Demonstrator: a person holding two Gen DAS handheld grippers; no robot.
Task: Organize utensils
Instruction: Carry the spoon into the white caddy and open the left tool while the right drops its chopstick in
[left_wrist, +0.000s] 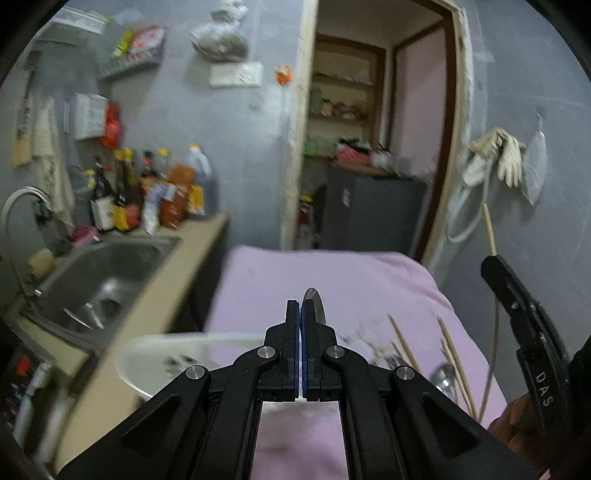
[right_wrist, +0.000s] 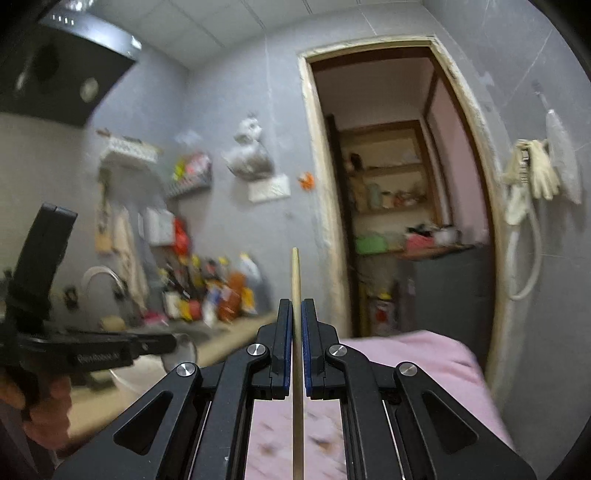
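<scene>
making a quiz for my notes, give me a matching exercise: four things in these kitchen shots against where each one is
Things:
1. metal spoon
2. wooden chopstick
3. sauce bottles
4. pale gloves

Places:
A. hanging on the wall right of the doorway
B. clamped in the right gripper
C. on the counter behind the sink
D. clamped in the left gripper

Pairs: 1-D, 2-B, 3-C, 4-A

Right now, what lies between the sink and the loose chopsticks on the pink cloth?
In the left wrist view: the white bowl and the left gripper, shut on a spoon, lie between the sink and the chopsticks.
</scene>
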